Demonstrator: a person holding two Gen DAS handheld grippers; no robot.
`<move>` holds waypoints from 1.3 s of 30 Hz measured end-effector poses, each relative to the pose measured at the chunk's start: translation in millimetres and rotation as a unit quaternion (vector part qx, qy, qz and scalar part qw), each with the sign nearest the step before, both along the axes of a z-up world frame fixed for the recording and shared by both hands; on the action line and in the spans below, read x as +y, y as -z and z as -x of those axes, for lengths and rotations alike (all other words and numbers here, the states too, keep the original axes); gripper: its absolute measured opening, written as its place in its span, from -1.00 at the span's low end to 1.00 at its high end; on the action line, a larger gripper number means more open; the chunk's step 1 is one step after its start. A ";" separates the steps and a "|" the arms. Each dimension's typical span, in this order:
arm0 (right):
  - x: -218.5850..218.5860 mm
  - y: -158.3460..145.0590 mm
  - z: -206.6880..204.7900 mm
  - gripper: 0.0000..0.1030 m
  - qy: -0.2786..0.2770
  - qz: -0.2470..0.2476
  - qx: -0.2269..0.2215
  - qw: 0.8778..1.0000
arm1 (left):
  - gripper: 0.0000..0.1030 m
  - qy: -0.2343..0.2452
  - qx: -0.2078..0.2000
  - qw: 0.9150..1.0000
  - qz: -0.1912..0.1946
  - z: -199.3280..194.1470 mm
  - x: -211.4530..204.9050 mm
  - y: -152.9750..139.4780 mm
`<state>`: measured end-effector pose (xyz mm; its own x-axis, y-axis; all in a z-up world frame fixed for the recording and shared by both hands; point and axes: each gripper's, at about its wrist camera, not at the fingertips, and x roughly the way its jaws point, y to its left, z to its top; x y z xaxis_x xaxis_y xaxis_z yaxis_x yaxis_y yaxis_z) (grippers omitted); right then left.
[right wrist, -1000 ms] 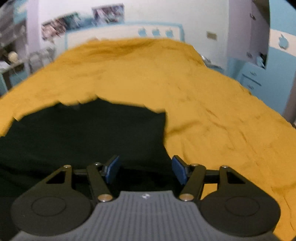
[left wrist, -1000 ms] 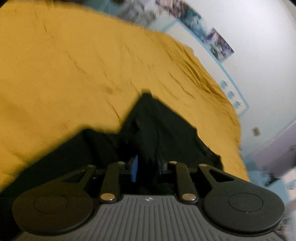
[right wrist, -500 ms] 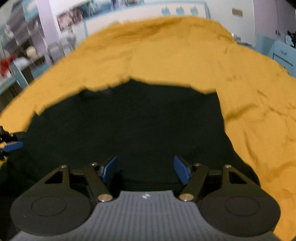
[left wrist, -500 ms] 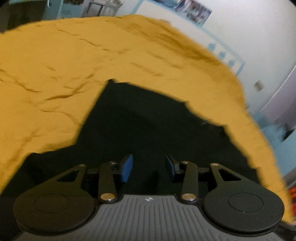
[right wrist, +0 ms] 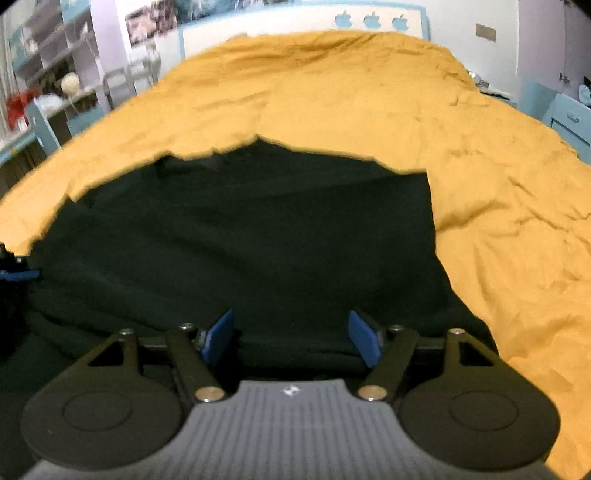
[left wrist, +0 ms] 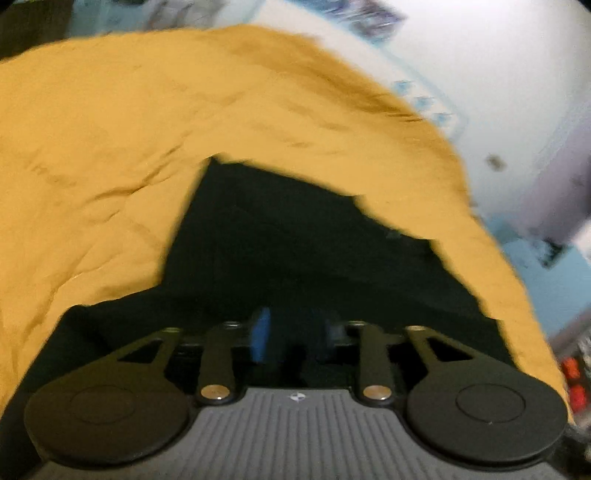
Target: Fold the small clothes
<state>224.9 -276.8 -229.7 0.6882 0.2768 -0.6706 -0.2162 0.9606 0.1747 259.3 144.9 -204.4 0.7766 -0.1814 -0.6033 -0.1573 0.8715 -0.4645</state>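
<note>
A black garment (left wrist: pixel 295 251) lies spread flat on the mustard-yellow bedcover (left wrist: pixel 110 129). My left gripper (left wrist: pixel 295 334) hovers low over its near part. Its jaws are opening and the blue pads (left wrist: pixel 260 336) press on nothing. In the right wrist view the same garment (right wrist: pixel 240 229) fills the middle, with its collar at the far edge. My right gripper (right wrist: pixel 291 339) hangs over the garment's near edge. Its jaws are opening wide, and the cloth lies under them, not pinched. A bit of the left gripper's blue pad (right wrist: pixel 18 274) shows at the left edge.
The yellow bedcover (right wrist: pixel 369 92) stretches far behind and to both sides of the garment. A white and light-blue headboard (right wrist: pixel 295 22) stands at the back wall. Shelves and a desk (right wrist: pixel 48 92) are at the left, light-blue drawers (right wrist: pixel 565 118) at the right.
The left gripper let go of the peak of black cloth that it held up; the cloth now lies flat and its pads stand apart. The right gripper sank closer over the garment and widened.
</note>
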 end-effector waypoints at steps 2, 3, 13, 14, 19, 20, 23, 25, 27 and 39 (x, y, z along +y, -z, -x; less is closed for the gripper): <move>0.4 -8.2 3.3 0.58 0.005 -0.008 -0.011 1.000 | 0.23 0.031 -0.003 0.999 -0.030 7.2 -16.8 -7.3; 1.5 -8.6 3.0 0.58 0.011 0.003 -0.007 1.000 | 0.23 0.040 0.001 0.998 -0.044 9.2 -22.7 -7.3; -12.4 3.9 3.0 0.45 0.023 0.039 0.008 0.999 | 0.10 0.041 0.079 0.996 -0.013 6.7 -9.5 11.6; -14.2 -9.1 11.3 0.45 0.040 0.041 -0.010 0.998 | 0.10 0.042 0.080 0.996 -0.008 11.5 -6.0 0.8; -46.8 -84.3 77.2 0.53 0.031 -0.026 -0.095 0.995 | 0.19 0.078 0.008 0.997 -0.003 70.4 14.9 -58.7; -54.0 -94.6 92.8 0.53 0.026 -0.037 -0.104 0.994 | 0.22 0.093 -0.006 0.996 -0.005 91.4 19.1 -69.9; -81.9 -117.5 146.9 0.53 0.005 -0.065 -0.128 0.990 | 0.30 0.140 -0.032 0.990 -0.004 148.9 28.5 -87.6; -100.6 -120.6 180.0 0.53 -0.017 -0.086 -0.120 0.989 | 0.32 0.162 -0.042 0.986 0.003 187.0 36.4 -89.5; -118.9 -118.6 213.6 0.53 -0.043 -0.101 -0.097 0.989 | 0.32 0.172 -0.041 0.984 0.016 224.4 46.8 -84.9; -190.8 -28.3 313.8 0.21 -0.062 -0.158 0.083 0.982 | 0.33 0.076 0.031 0.986 0.143 337.9 134.6 3.5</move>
